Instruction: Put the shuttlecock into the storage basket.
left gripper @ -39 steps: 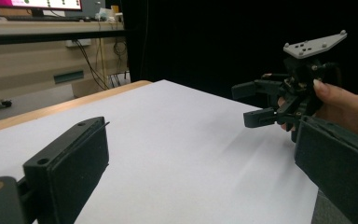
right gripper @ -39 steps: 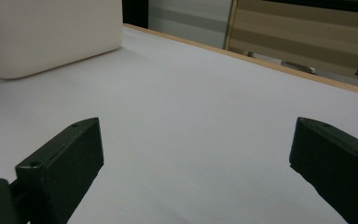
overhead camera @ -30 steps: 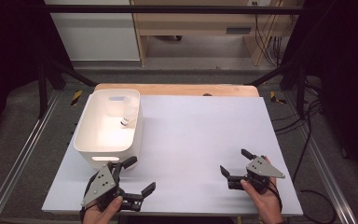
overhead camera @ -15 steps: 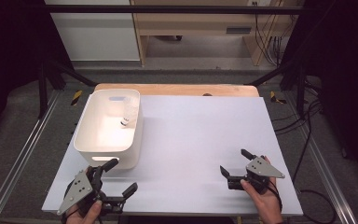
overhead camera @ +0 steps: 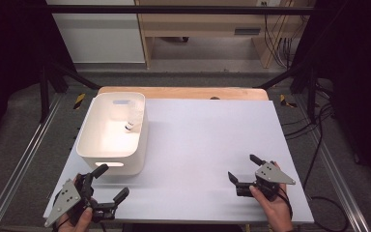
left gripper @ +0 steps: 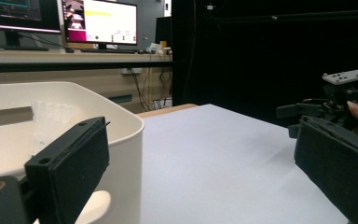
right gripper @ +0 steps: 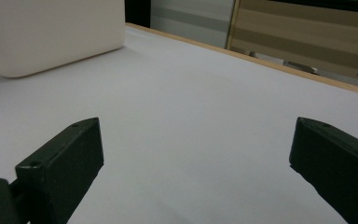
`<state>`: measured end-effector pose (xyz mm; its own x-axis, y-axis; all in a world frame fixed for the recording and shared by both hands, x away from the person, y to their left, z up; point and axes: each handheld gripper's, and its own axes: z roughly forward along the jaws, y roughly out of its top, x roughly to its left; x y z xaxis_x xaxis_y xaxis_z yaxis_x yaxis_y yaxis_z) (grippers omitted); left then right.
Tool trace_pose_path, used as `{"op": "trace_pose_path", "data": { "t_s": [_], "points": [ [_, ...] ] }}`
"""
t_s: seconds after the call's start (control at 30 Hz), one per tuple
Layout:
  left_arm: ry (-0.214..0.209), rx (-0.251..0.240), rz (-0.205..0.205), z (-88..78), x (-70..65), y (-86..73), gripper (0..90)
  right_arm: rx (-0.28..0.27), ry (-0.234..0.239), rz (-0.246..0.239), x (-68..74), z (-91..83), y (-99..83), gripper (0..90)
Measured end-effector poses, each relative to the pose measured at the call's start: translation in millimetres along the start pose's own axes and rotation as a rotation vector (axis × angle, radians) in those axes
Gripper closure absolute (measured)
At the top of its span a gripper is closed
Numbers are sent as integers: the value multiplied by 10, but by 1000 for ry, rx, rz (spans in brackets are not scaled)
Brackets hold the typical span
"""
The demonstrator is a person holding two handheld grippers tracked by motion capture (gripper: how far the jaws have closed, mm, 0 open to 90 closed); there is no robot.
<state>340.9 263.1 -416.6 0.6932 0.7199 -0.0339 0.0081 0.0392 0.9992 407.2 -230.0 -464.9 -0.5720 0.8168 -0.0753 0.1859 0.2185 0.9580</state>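
L gripper (overhead camera: pixel 110 182) sits at the table's (overhead camera: pixel 207 145) front-left corner, jaws spread wide, holding nothing, just in front of the white tub (overhead camera: pixel 94 123). The tub stands along the left edge toward the back; a small clear bottle (overhead camera: pixel 131 123) lies inside it by the right wall. R gripper (overhead camera: pixel 243 167) sits near the front-right corner, jaws wide apart, empty, well apart from the tub.

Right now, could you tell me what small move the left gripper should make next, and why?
Probably lift the left gripper forward over the white tub: its jaws stand open and empty beside the near wall, and a small clear bottle lies inside.
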Motion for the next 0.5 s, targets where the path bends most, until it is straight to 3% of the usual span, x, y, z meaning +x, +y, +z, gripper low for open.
{"op": "trace_pose_path", "data": {
  "t_s": [0.27, 0.37, 0.5],
  "points": [
    [22, -4, 9, -39, 120, -119, 30, 0, 4, -7, -3, -5, 3, 34],
    [20, -14, -11, -44, 150, -157, 30, -2, 5, -11, -1, -8, 4, 39],
    [27, -7, -7, -47, 179, -201, 30, -4, 7, -16, 1, -18, 4, 43]
  ]
}}
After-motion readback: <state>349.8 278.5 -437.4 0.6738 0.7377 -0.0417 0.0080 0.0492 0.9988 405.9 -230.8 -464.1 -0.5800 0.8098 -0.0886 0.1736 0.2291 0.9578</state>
